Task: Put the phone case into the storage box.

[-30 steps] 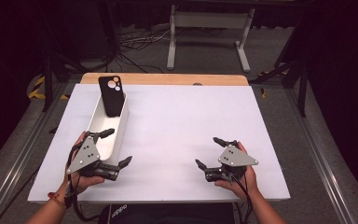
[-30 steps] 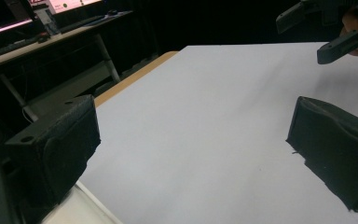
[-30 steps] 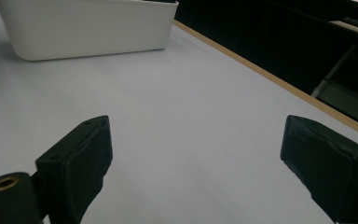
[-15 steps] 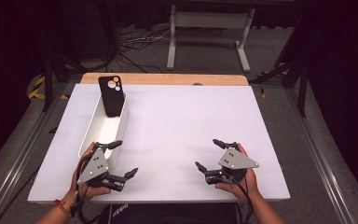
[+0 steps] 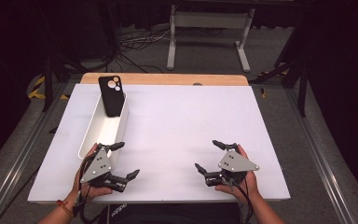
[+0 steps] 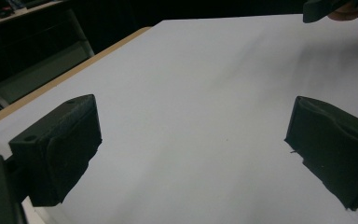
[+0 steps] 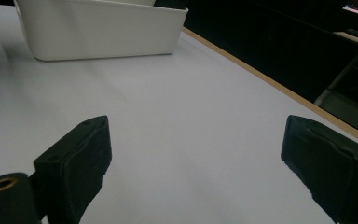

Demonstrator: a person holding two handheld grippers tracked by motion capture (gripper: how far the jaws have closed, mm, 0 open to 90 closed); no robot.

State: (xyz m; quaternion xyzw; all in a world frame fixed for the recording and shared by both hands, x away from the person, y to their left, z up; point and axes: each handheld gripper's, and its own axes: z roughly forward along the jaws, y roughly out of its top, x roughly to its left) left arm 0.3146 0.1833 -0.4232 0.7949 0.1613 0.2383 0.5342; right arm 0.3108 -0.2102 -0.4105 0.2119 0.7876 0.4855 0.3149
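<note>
While both grippers are held low at the near edge of the white table (image 5: 182,121), nothing is gripped by either. The left gripper (image 5: 121,161) is seen at about 7 o'clock on the table, its jaws spread wide, just beside the near end of the long white bin (image 5: 93,135). The right gripper (image 5: 211,156) is held at about 5 o'clock, its jaws likewise spread wide and pointed toward the table's middle. In the left gripper view, bare white surface is seen between the open jaws; in the right gripper view, the bin (image 7: 98,30) is seen well ahead.

The black phone case (image 5: 111,95) is stood upright at the far end of the bin, at about 11 o'clock, leaning against the far wall with its camera cut-outs uppermost. It is well apart from both grippers.

The step in hand is judged to be a rest or ready pose, with the case already lodged in the bin. If the case is to be handled next, a forward reach along the bin by the left gripper would be called for, with the jaws closed across its exposed upper edge.
</note>
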